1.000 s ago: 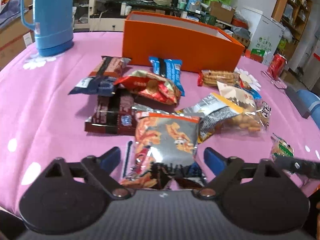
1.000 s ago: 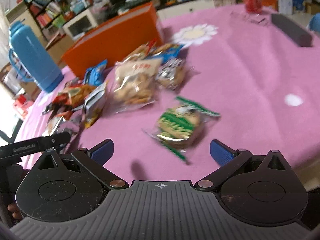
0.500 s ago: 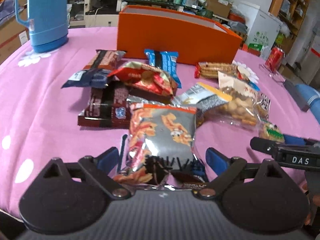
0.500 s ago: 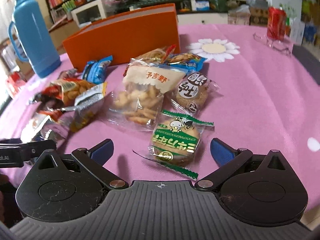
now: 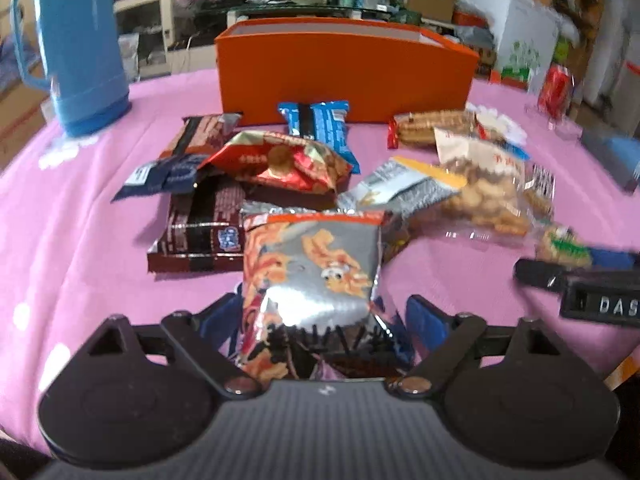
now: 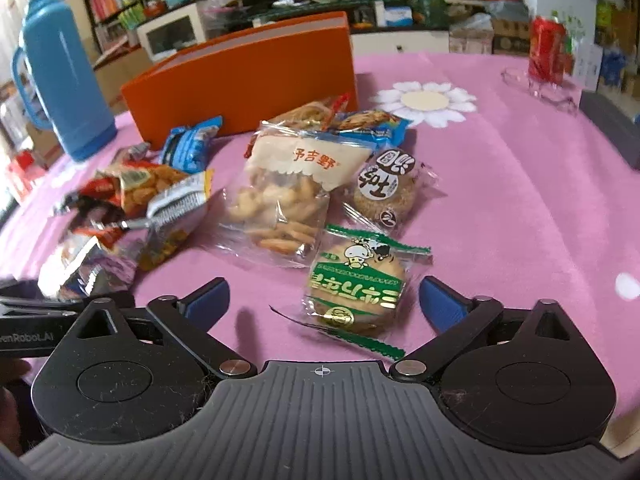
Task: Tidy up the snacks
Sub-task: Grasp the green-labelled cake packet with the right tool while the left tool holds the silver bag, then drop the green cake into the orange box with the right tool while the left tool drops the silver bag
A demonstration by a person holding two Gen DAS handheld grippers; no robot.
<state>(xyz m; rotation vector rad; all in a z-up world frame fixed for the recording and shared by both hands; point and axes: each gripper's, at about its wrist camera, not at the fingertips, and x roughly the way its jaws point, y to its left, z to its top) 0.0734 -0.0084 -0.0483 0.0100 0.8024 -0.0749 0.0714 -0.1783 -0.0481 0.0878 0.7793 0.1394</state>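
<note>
- The left gripper (image 5: pixel 320 320) has its blue fingers spread wide, one on each side of the silver and orange snack bag (image 5: pixel 312 276). The fingers do not clearly press the bag; I cannot tell if they touch it.
- Compared with half a second ago, the silver bag looks larger and its lower part sits deeper between the left fingers, so this gripper has moved forward over it. The fingers seem a little closer to the bag sides than before.
- The right gripper (image 6: pixel 324 300) is also wide apart, with the green-wrapped round biscuit (image 6: pixel 356 288) lying on the pink tablecloth (image 6: pixel 520 208) between its fingers, nearer the right finger (image 6: pixel 442 300).
- Against the earlier right wrist picture, the green biscuit is lower and closer to the gripper body; the gap of the fingers looks the same.
- The other snacks lie in a loose pile in front of the orange box (image 5: pixel 344 68): a red crisp bag (image 5: pixel 280 160), a dark brown flat pack (image 5: pixel 200 228), a blue wrapped snack (image 5: pixel 320 124), and a clear bag of small crackers (image 6: pixel 280 196).
- A round sesame cake in clear wrap (image 6: pixel 384 192) lies just beside the clear cracker bag.
- The blue thermos (image 5: pixel 76 44) stands upright at the far left of the table, well apart from the snacks.
- A red can (image 6: pixel 546 48) stands at the far right side.
</note>
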